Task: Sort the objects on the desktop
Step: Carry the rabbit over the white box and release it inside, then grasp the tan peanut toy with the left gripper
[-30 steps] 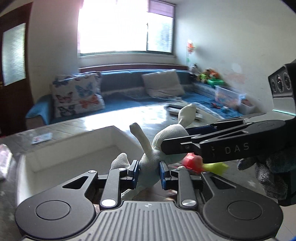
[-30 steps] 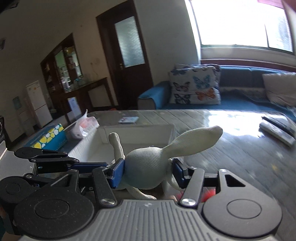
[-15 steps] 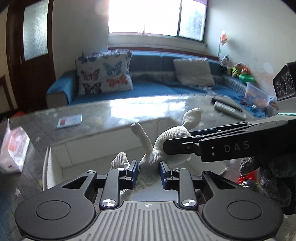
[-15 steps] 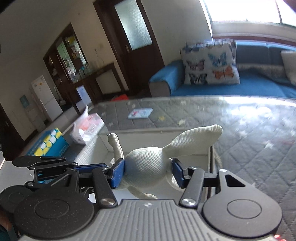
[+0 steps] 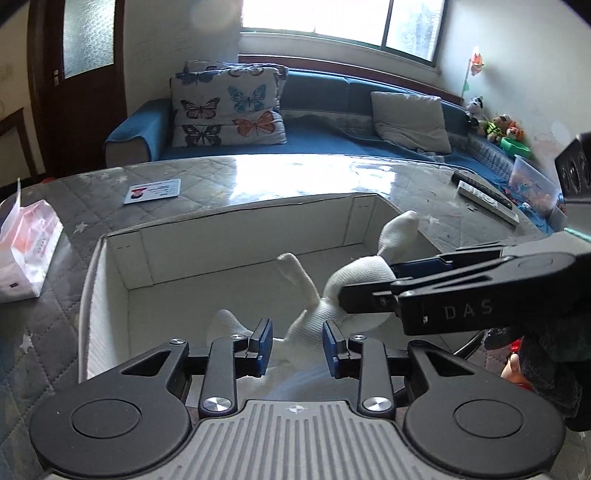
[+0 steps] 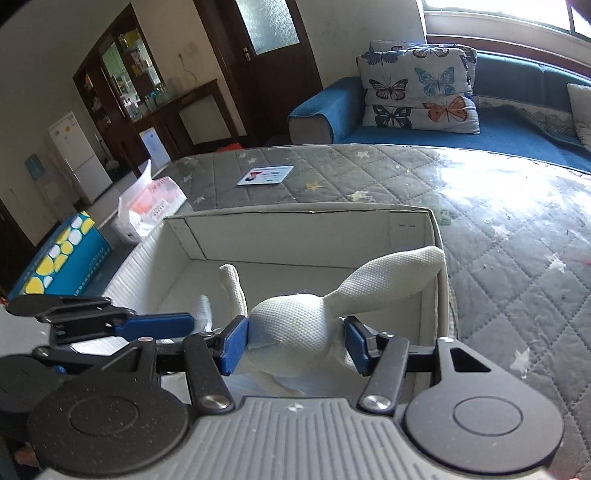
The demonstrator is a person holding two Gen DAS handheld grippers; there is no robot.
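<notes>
Fingers (image 6: 234,345) of the right gripper (image 6: 295,345) pinch the rabbit toy (image 6: 291,332) over the box (image 6: 295,213) — left gripper (image 5: 297,347) spread.

light: daylight from window (image 5: 332,22), blown out | glare: tabletop (image 5: 295,177) | edges: fisheye-bent, dark corners

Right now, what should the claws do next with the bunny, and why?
Probably lower it a little and let go. The bunny hangs over the open white box, right claw shut on its head, left claw's pads looking apart around its body.
</notes>
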